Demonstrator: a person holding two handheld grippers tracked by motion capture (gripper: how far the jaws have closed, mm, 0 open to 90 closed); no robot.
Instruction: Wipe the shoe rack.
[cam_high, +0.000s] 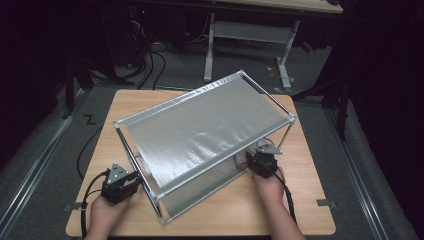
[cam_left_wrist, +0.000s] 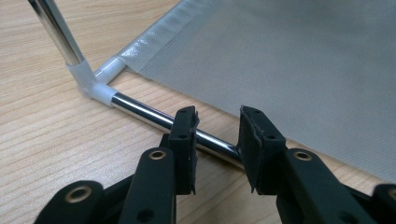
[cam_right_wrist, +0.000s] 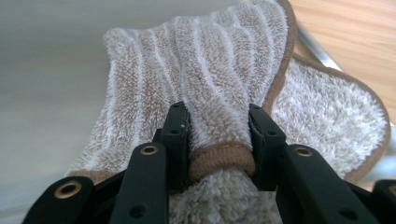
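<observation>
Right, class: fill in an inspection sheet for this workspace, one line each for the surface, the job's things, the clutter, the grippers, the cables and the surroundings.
Surface: wooden table, light grain, bare at its edges.
Job's things: two-tier rack of chrome tubes and grey fabric shelves, standing askew on the table; beige striped towel at the rack's lower tier.
Clutter: nothing seen.
Grippers: left gripper straddles the rack's bottom chrome tube, which runs between its jaws; right gripper is shut on a fold of the towel.
Cables: a black cable trails from each gripper off the table's near edge.
Surroundings: dark room, grey floor, another table's white legs behind, loose cables on the floor.
</observation>
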